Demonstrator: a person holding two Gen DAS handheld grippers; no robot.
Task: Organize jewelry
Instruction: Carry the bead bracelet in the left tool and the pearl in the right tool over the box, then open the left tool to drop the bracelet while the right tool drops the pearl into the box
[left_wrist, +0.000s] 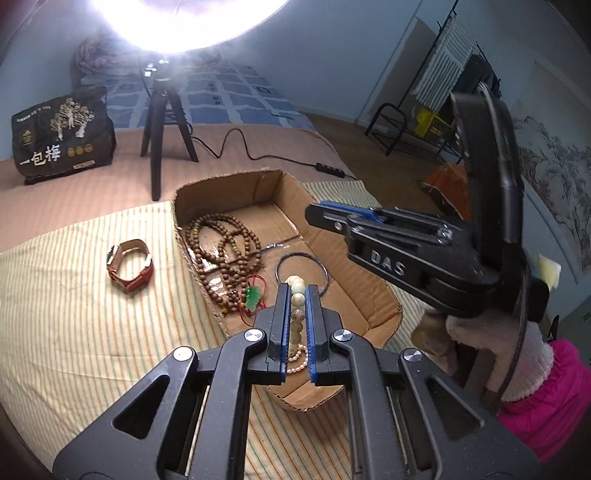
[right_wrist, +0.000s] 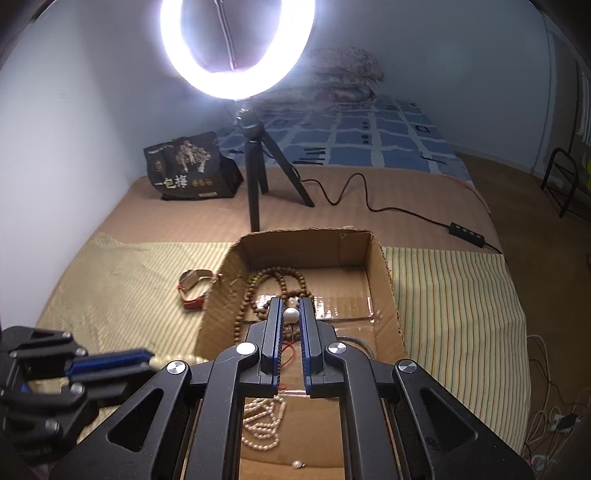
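Observation:
My left gripper (left_wrist: 297, 291) is shut on a cream bead bracelet (left_wrist: 296, 300) and holds it over the cardboard box (left_wrist: 373, 295). My right gripper (right_wrist: 291, 306) is shut on a white pearl earring (right_wrist: 291, 315) above the same box (right_wrist: 384, 266). In the box lie a brown bead necklace (left_wrist: 225, 254), a green pendant on red cord (left_wrist: 252, 295), a dark bangle (left_wrist: 321, 266) and a pearl string (right_wrist: 264, 424). A loose pearl (right_wrist: 297, 464) lies near the box's front. A red-strapped watch (left_wrist: 129, 264) lies on the striped cloth left of the box.
A ring light on a black tripod (right_wrist: 255, 173) stands behind the box, its cable and switch (right_wrist: 467, 230) trailing right. A black printed bag (left_wrist: 62, 136) sits at the back left. Striped cloth (left_wrist: 74, 332) covers the bed.

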